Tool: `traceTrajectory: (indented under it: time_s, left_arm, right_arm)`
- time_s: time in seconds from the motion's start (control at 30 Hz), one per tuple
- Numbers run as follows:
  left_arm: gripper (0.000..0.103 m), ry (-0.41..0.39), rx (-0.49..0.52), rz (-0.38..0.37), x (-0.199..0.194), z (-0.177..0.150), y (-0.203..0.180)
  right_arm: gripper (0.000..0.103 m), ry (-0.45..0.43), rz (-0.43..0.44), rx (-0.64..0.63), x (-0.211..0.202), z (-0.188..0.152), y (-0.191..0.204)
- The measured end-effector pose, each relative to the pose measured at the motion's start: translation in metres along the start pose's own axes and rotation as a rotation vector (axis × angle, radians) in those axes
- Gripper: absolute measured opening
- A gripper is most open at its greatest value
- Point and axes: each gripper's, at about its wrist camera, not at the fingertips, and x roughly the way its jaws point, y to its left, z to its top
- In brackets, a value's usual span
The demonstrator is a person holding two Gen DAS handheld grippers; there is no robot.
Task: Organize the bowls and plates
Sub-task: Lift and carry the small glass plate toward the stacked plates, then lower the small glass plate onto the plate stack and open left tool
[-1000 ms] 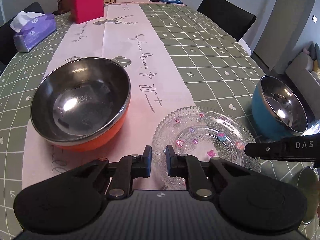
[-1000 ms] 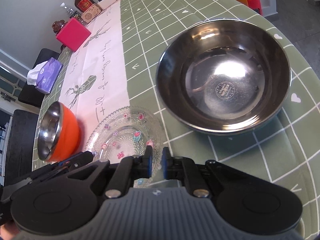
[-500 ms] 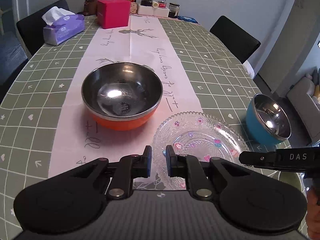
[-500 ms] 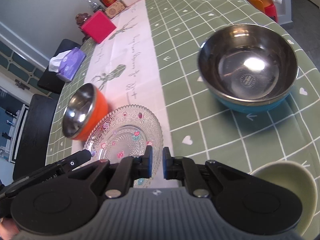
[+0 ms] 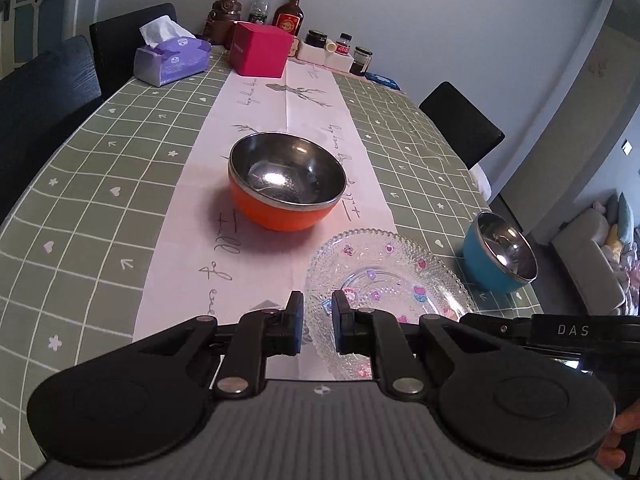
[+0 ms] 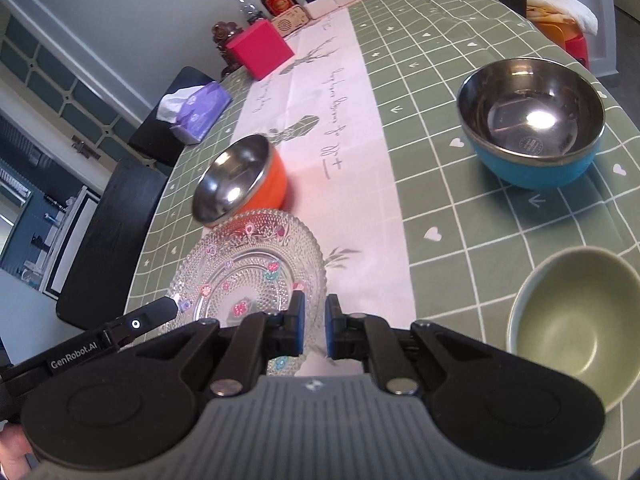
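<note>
A clear glass plate [image 5: 394, 280] with coloured flowers lies on the table near the front; it also shows in the right wrist view [image 6: 248, 270]. An orange bowl [image 5: 286, 180] with a steel inside stands on the pink runner behind it, also in the right wrist view [image 6: 240, 178]. A blue steel bowl [image 6: 532, 120] stands to the right, seen in the left wrist view [image 5: 500, 254] too. A pale green bowl [image 6: 568, 332] sits at the near right. My left gripper [image 5: 318, 322] and right gripper [image 6: 314, 326] are nearly shut and empty, raised over the plate's near edge.
At the table's far end stand a pink box [image 5: 260, 54], a purple tissue pack [image 5: 172, 58], bottles and jars [image 5: 290, 12]. Black chairs [image 5: 460, 130] line the sides. The table edge [image 6: 616, 92] curves close to the blue bowl.
Both grippers have risen and pulled back from the table, so the bowls and plate look smaller and farther. The green bowl has come into the right view. Jaws unchanged.
</note>
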Motion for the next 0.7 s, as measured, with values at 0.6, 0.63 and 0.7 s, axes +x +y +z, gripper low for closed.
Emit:
traceTrajectory:
  time_s: [0.6, 0.63, 0.7]
  left_arm:
    - [0.016, 0.01, -0.118, -0.081, -0.039, -0.078, 0.04]
    - [0.016, 0.015, -0.122, -0.078, -0.038, -0.08, 0.041]
    - [0.016, 0.025, -0.134, -0.077, -0.036, -0.085, 0.045]
  right_arm:
    - [0.008, 0.021, -0.007, -0.182, -0.018, -0.082, 0.019]
    - [0.008, 0.034, -0.008, -0.181, -0.015, -0.084, 0.017]
    - [0.009, 0.055, -0.011, -0.18, -0.011, -0.088, 0.016]
